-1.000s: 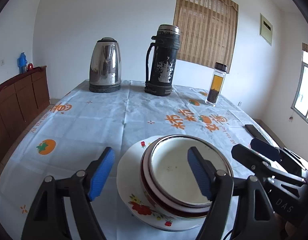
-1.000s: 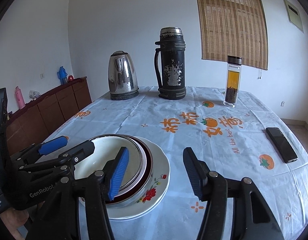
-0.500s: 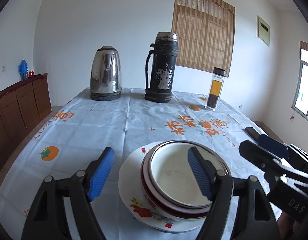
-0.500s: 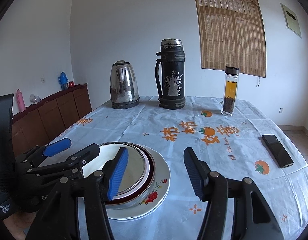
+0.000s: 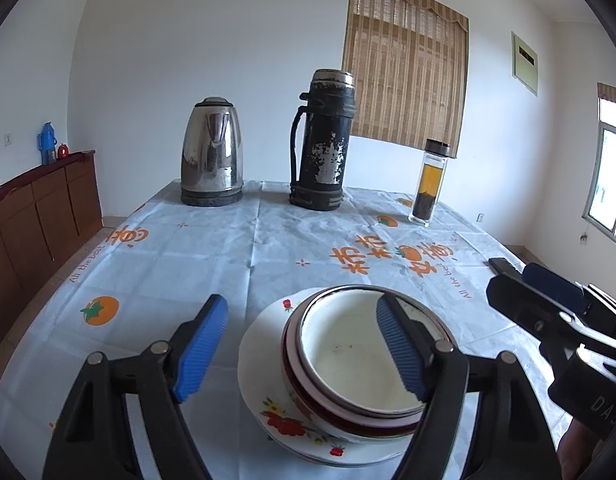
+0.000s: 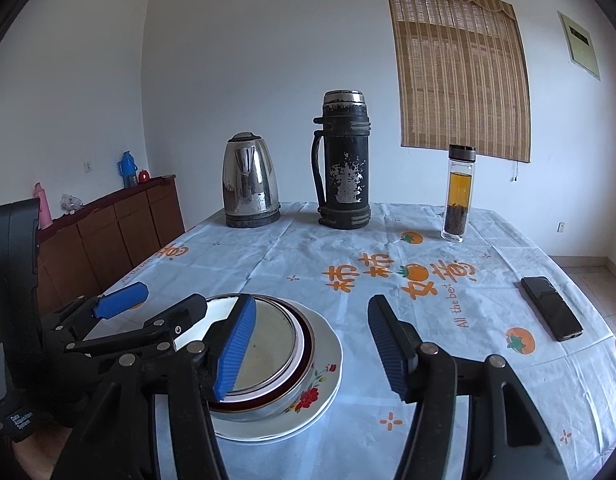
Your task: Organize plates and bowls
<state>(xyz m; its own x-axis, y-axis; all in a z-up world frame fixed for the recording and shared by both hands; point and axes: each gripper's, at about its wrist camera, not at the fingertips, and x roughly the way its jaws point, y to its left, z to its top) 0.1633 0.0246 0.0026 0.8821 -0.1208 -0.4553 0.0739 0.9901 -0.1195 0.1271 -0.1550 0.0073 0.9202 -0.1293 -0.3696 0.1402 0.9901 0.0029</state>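
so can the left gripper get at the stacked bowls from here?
Probably yes: the left gripper is open, its jaws straddling the near-left rim of the bowls, with nothing between; the right gripper sits off to the side.

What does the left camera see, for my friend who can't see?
Open left gripper hovers over nested bowls on a flowered plate. Behind stand a kettle, a black flask and a tea bottle.

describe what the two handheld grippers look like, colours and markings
The left gripper and right gripper match: black plastic linkage arms with silver rivets, tipped with ribbed blue pads. White lettering marks both bodies, partly readable: "DAS" on the right one, "Data Acquisition System" on the left.
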